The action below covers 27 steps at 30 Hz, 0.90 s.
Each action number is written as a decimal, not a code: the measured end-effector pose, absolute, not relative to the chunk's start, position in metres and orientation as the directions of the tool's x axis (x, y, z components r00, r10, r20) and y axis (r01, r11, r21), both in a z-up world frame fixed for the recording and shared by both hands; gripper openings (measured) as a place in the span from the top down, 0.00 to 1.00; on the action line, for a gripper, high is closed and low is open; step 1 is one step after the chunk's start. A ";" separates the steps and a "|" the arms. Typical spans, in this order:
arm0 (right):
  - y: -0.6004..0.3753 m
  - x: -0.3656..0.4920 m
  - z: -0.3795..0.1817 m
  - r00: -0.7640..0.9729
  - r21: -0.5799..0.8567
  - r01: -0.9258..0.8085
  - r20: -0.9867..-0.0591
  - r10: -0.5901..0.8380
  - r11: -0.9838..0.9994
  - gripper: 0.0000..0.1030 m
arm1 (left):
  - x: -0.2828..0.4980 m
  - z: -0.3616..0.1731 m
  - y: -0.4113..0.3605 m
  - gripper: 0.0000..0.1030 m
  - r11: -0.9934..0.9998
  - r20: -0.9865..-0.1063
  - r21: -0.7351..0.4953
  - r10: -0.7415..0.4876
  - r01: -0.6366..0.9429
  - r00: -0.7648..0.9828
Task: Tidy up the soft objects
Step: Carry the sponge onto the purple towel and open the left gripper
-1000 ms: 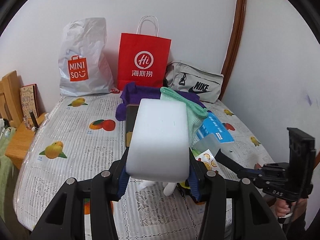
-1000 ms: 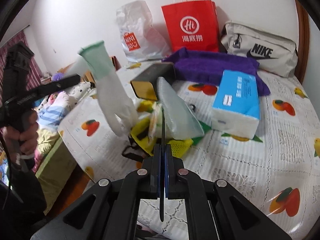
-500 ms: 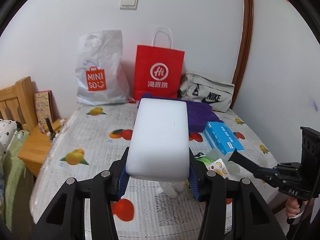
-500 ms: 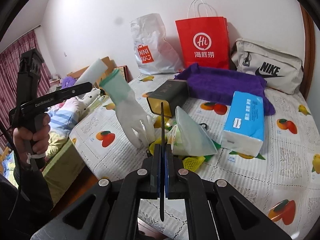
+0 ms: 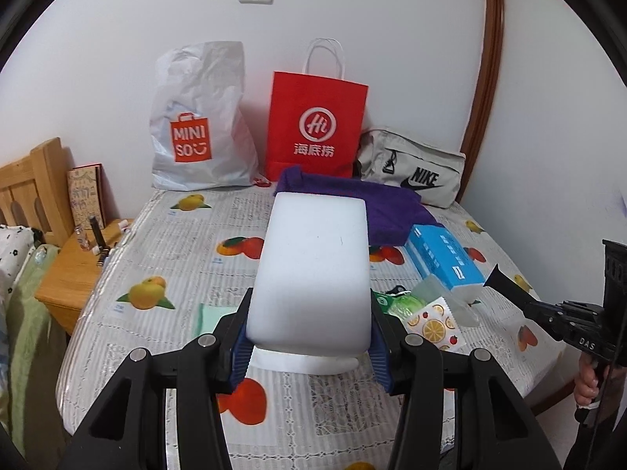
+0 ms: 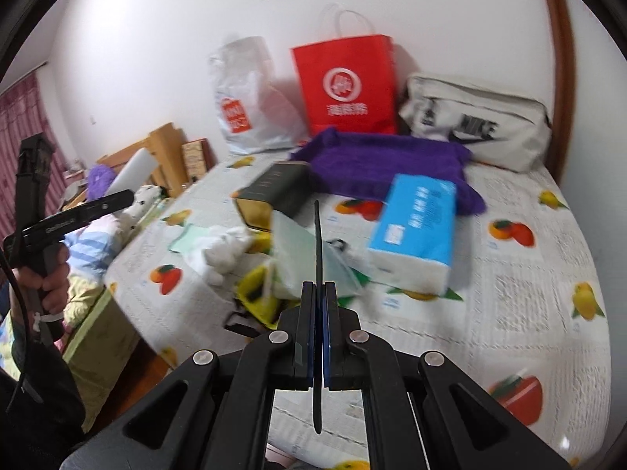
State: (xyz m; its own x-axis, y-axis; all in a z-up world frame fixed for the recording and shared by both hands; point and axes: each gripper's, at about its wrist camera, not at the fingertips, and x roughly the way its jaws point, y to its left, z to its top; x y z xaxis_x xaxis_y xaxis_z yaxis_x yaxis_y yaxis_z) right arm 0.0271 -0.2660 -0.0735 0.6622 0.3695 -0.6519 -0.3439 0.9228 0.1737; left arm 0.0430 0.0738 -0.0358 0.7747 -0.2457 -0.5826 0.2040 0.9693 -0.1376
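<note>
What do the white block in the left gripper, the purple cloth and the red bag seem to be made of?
White block: probably foam or sponge, with a matte, fine-grained face and rounded edges. Purple cloth: looks like plush towel fabric, fuzzy and rumpled, with no shine. Red bag: likely paper, standing stiff with flat, creased sides and thin white cord handles.

**White foam block clamped over the bed**

The left hand-held gripper (image 5: 309,346) grips a white foam block (image 5: 313,270) between its blue pads, above the fruit-print bed (image 5: 164,243). Beyond lie a purple towel (image 5: 388,211) and a blue tissue pack (image 5: 444,260). Against the wall stand a white Miniso bag (image 5: 200,125), a red paper bag (image 5: 317,125) and a grey Nike bag (image 5: 411,172). The right hand-held gripper (image 5: 493,276) enters at the right edge.
</note>
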 end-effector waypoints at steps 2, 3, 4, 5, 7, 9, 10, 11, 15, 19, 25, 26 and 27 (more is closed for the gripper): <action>-0.275 0.030 -0.077 0.666 0.163 -0.307 -0.667 0.334 0.938 0.97 | 0.046 -0.036 0.069 0.54 0.967 -0.587 -0.140 -0.256 0.215 0.768; -0.279 0.031 -0.078 0.667 0.160 -0.293 -0.672 0.321 0.943 0.97 | 0.049 -0.036 0.067 0.54 0.965 -0.590 -0.142 -0.261 0.220 0.764; -0.284 0.033 -0.079 0.667 0.161 -0.281 -0.676 0.313 0.946 0.97 | 0.052 -0.036 0.065 0.54 0.964 -0.593 -0.144 -0.264 0.223 0.761; -0.288 0.035 -0.080 0.668 0.165 -0.267 -0.679 0.306 0.949 0.97 | 0.055 -0.036 0.062 0.54 0.963 -0.597 -0.146 -0.267 0.225 0.757; -0.295 0.040 -0.080 0.669 0.164 -0.242 -0.685 0.287 0.956 0.97 | 0.063 -0.037 0.058 0.54 0.961 -0.606 -0.150 -0.275 0.232 0.747; -0.301 0.045 -0.079 0.673 0.164 -0.223 -0.688 0.273 0.961 0.97 | 0.072 -0.037 0.053 0.54 0.959 -0.616 -0.150 -0.279 0.238 0.737; -0.303 0.048 -0.078 0.673 0.166 -0.218 -0.688 0.271 0.962 0.97 | 0.075 -0.037 0.052 0.54 0.959 -0.619 -0.149 -0.280 0.240 0.734; -0.305 0.052 -0.077 0.673 0.168 -0.213 -0.689 0.269 0.962 0.97 | 0.080 -0.037 0.050 0.54 0.959 -0.623 -0.148 -0.279 0.240 0.731; -0.305 0.069 -0.071 0.675 0.156 -0.206 -0.692 0.256 0.966 0.97 | 0.098 -0.034 0.045 0.54 0.961 -0.634 -0.142 -0.272 0.237 0.724; -0.303 0.091 -0.065 0.675 0.143 -0.203 -0.696 0.245 0.969 0.97 | 0.120 -0.031 0.040 0.54 0.963 -0.648 -0.136 -0.263 0.231 0.715; -0.301 0.134 -0.057 0.681 0.118 -0.205 -0.696 0.228 0.972 0.97 | 0.157 -0.028 0.039 0.54 0.968 -0.664 -0.139 -0.249 0.211 0.705; -0.301 0.141 -0.056 0.684 0.116 -0.206 -0.693 0.227 0.972 0.97 | 0.163 -0.028 0.039 0.54 0.968 -0.667 -0.141 -0.247 0.207 0.703; -0.301 0.148 -0.055 0.687 0.118 -0.209 -0.689 0.232 0.971 0.97 | 0.169 -0.029 0.040 0.54 0.969 -0.671 -0.143 -0.245 0.202 0.700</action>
